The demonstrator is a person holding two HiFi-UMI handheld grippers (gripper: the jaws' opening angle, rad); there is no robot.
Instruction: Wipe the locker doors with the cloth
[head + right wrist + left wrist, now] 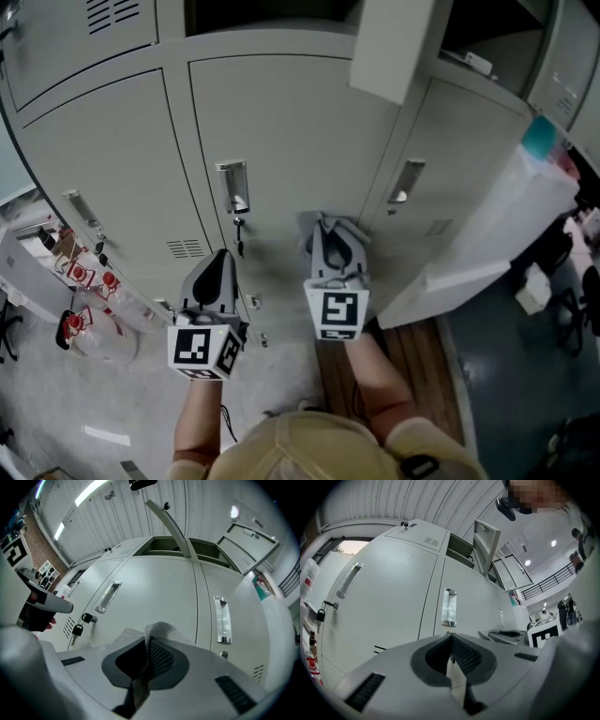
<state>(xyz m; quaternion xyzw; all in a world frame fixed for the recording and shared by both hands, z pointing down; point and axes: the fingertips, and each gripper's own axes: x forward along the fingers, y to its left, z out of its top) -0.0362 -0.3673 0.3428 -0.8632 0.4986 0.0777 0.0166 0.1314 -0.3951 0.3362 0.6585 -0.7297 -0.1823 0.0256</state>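
So, this looks like the wiping step itself, right at or near the start of a pass. The right gripper [148, 641] has its jaws clamped on the grey cloth [161, 631], and a bunched fold of it pokes out past the tips toward the lockers. In the head view the cloth [352, 229] sits low on the middle door [281, 131], close to the seam with the door to its right [459, 150] and below both handles. I can't say for sure whether it's pressed on the metal or just off it. It looks like it's touching, or nearly.

The left gripper [451, 637] has its jaws together with nothing between them. It hangs beside the right one, just left of the key [239, 236] dangling under the middle door's lock. As far as I can tell it's not doing any of the work.

What the next move calls for, I reckon, is pushing the cloth flat on the door and sweeping it across and up, since most of that panel is above where the cloth is now.

Stuff to watch:
- **Snags:** the handle [234, 187] and the key both stick out, so the cloth could catch there.
- **Scraping:** only a small wad shows past the jaws, so the hard tips could scrape the paint if the angle gets steep.
- **Open door:** the upper locker door [389, 47] stands open above, so a tall stroke would run up toward it.
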